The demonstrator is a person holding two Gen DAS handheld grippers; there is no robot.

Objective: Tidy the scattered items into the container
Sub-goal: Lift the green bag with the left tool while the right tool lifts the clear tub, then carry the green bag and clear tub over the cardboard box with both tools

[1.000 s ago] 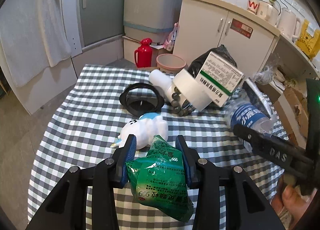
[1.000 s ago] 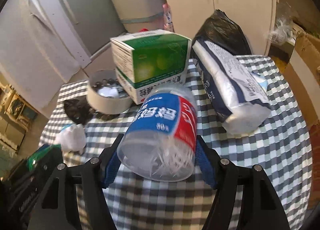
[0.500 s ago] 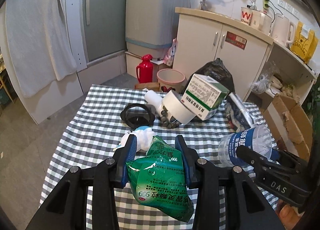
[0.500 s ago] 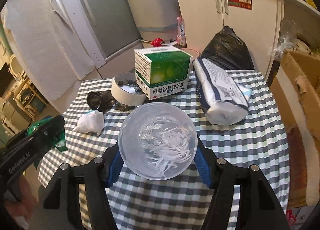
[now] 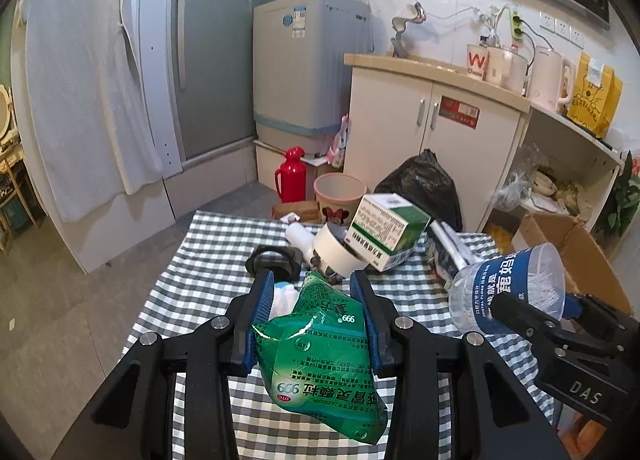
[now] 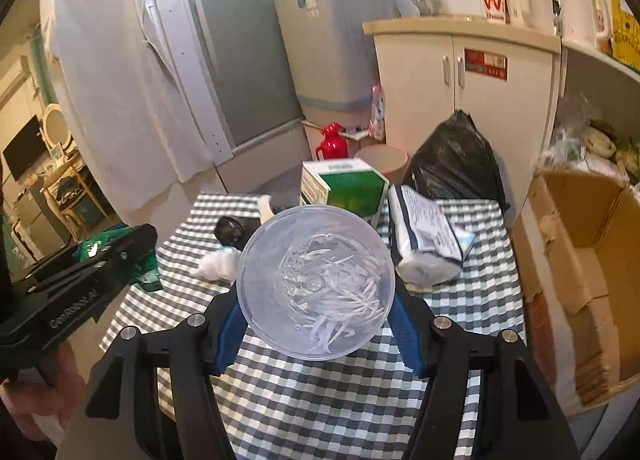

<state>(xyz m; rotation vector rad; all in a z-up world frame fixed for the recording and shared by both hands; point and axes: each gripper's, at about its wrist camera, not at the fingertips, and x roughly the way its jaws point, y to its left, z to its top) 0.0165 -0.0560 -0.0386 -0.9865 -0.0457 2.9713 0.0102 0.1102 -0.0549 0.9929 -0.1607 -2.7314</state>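
Observation:
My left gripper point(image 5: 312, 284) is shut on a green sachet pack point(image 5: 324, 360), held above the near edge of the checked table point(image 5: 208, 260). My right gripper point(image 6: 316, 300) is shut on a clear jar of floss picks point(image 6: 316, 280), whose base faces the camera. In the left wrist view that blue-labelled jar point(image 5: 508, 288) hangs at the right, over the table's edge. On the table lie a green-and-white medicine box point(image 6: 344, 187), a white round tub point(image 5: 334, 252), a black round item point(image 5: 274, 260), a white plush toy point(image 6: 218, 264) and a tissue pack point(image 6: 424, 244).
An open cardboard box point(image 6: 580, 227) stands on the floor right of the table. A black rubbish bag point(image 6: 456, 163), a pink bin point(image 5: 340, 195) and a red flask point(image 5: 292, 175) sit behind the table, before a white cabinet point(image 5: 432, 127). A hand point(image 6: 40, 392) holds the left gripper.
Both grippers have lifted up and back from the table with their loads. The jar has tipped until its base faces the right wrist camera.

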